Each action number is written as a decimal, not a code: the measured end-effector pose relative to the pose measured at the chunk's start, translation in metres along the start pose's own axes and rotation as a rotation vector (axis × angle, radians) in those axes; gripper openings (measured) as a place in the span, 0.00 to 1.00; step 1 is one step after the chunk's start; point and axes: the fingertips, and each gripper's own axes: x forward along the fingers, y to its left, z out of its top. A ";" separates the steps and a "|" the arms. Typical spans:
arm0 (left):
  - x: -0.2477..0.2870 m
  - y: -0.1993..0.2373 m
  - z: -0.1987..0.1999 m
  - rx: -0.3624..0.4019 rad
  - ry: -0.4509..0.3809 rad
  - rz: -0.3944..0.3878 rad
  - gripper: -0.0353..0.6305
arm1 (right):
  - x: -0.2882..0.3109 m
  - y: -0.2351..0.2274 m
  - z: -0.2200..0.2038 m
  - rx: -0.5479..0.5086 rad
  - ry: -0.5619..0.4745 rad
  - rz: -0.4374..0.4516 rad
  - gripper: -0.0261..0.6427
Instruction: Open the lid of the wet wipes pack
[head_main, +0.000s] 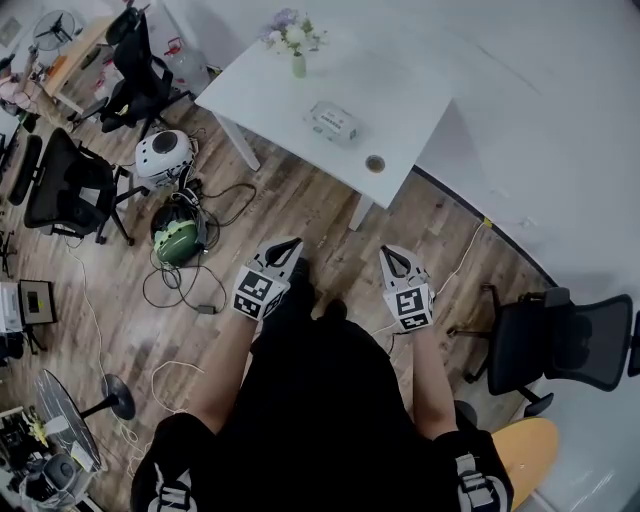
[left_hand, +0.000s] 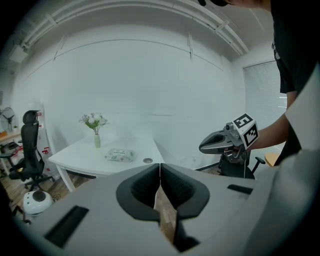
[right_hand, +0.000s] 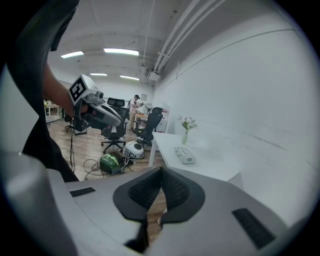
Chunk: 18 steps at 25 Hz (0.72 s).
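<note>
Jaws of the left gripper (head_main: 290, 243) and right gripper (head_main: 393, 252) are together, empty. Task judged not begun: the pale rectangular wet wipes pack (head_main: 332, 123) lies on the white table (head_main: 262, 100), at 12 o'clock, well apart from both grippers; approach and lid opening remain. Count: two grippers, one pack, one green flower vase (head_main: 298, 66), one small round disc (head_main: 375, 163) at the pack's 4 o'clock.

Looks along the right gripper (right_hand: 161, 171), jaws together on nothing. Shows a white table (right_hand: 220, 167) well beyond, bearing a wipes pack (right_hand: 185, 155) near a vase of flowers (right_hand: 186, 131). Catches the left gripper (right_hand: 119, 122) at upper left.
</note>
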 end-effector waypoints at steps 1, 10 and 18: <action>0.002 0.003 0.001 0.003 -0.004 -0.003 0.09 | 0.003 -0.001 0.002 -0.001 0.005 -0.003 0.06; 0.019 0.048 0.017 0.006 -0.018 -0.041 0.09 | 0.040 -0.015 0.025 0.018 0.012 -0.044 0.06; 0.042 0.103 0.023 -0.005 -0.011 -0.080 0.09 | 0.089 -0.023 0.043 0.006 0.055 -0.065 0.06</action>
